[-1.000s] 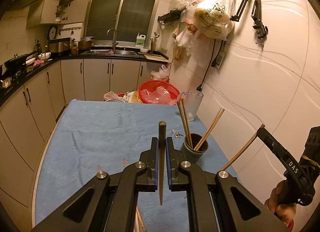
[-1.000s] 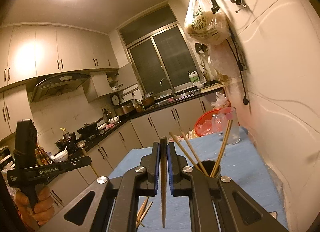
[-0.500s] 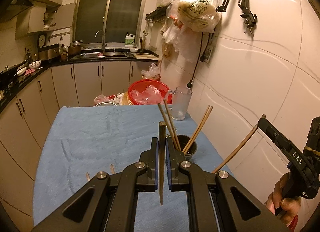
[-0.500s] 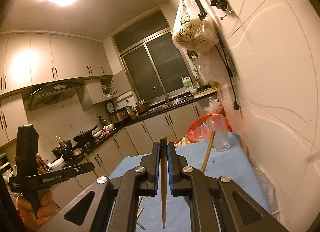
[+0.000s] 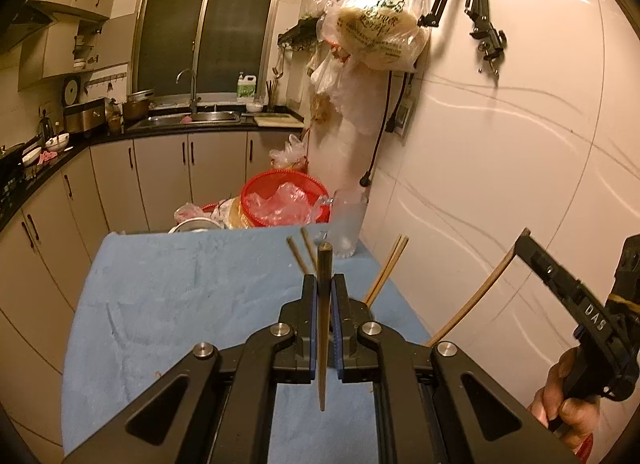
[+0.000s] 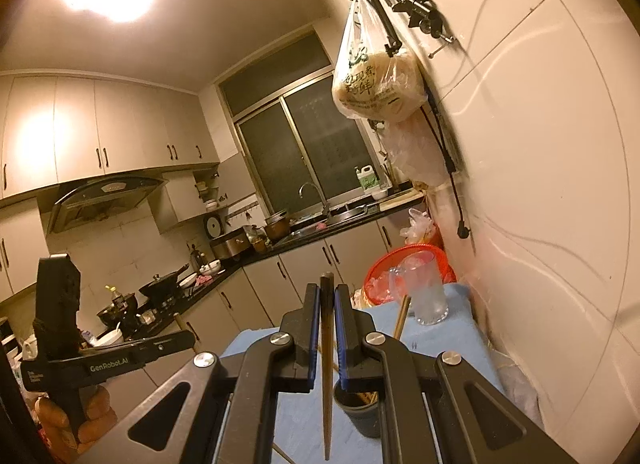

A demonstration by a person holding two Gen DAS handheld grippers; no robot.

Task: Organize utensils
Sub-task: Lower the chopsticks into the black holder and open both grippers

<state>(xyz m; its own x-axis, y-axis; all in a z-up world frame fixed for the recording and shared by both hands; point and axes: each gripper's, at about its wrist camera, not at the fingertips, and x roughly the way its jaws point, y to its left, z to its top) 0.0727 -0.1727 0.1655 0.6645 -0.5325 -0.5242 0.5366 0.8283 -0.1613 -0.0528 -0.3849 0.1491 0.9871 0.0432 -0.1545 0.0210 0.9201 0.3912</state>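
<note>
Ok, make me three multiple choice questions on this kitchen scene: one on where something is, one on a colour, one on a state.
1. Where does the clear glass jug stand?
A. on the blue cloth near the wall
B. in the sink
C. on the stove

2. What colour is the basket behind the table?
A. green
B. red
C. white

3. What is the left hand-held gripper doing?
A. standing open and empty
B. shut on a chopstick
C. shut on a spoon

Answers:
1 A, the jug sits at the far corner of the blue cloth by the tiled wall.
2 B, its rim and mesh are red.
3 B, one chopstick stands clamped between its pads.
</note>
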